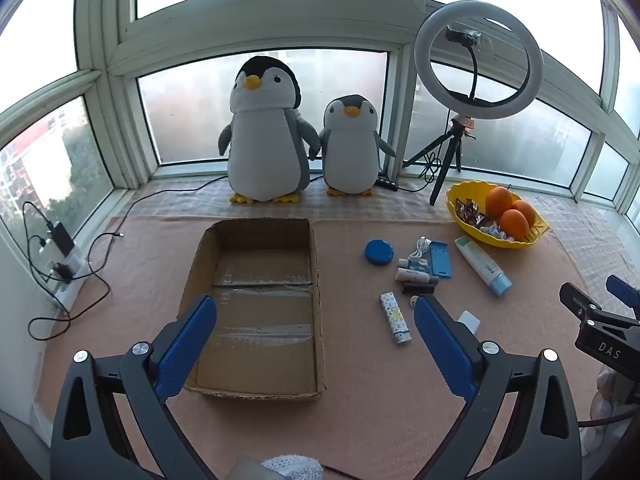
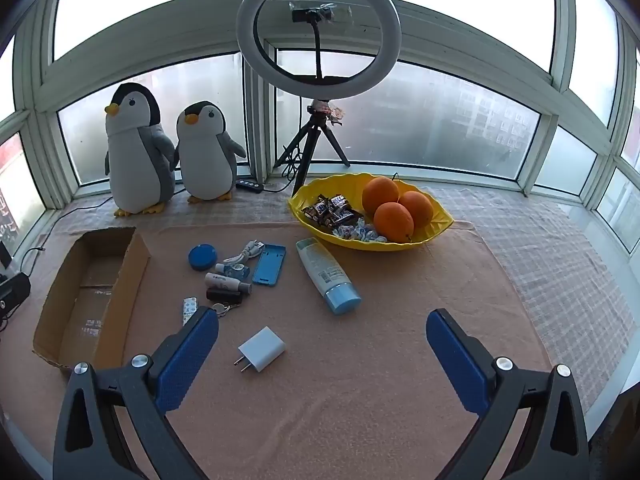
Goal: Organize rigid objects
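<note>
An empty cardboard box (image 1: 256, 394) lies open on the peach cloth; it also shows at the left of the right wrist view (image 2: 132, 272). Right of it lie a blue round tin (image 2: 203, 257), a blue phone case (image 2: 269, 264), a white-and-blue tube (image 2: 326, 274), small bottles (image 2: 224, 280), a patterned stick (image 1: 395, 318) and a white charger plug (image 2: 262, 349). My left gripper (image 1: 316, 328) is open and empty above the box's near end. My right gripper (image 2: 322, 344) is open and empty above the cloth, just behind the charger plug.
A yellow bowl (image 2: 400, 244) with oranges and sweets stands at the back right. Two plush penguins (image 1: 264, 136) and a ring light on a tripod (image 2: 318, 32) stand by the window. Cables and a power strip (image 1: 60, 264) lie at the far left.
</note>
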Available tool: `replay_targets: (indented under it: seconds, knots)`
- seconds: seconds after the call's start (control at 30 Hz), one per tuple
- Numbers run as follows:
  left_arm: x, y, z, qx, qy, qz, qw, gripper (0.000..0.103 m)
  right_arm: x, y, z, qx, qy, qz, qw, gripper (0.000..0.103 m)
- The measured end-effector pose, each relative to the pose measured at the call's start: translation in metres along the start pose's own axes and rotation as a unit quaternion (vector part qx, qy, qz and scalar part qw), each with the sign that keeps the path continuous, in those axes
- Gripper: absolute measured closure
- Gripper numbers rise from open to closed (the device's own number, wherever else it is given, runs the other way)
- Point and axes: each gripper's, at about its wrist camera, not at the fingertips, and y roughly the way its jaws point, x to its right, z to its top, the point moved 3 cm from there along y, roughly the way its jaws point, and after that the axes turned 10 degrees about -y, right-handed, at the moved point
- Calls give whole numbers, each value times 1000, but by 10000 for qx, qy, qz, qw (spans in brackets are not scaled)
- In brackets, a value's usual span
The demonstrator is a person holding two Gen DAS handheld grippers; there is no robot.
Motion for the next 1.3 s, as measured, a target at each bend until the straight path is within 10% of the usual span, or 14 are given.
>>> replay_targets:
  seconds: [1.3]
  knots:
    - [9, 3, -2, -68, 92, -39, 9999, 4, 3, 2, 1, -75, 51, -28, 10000, 0]
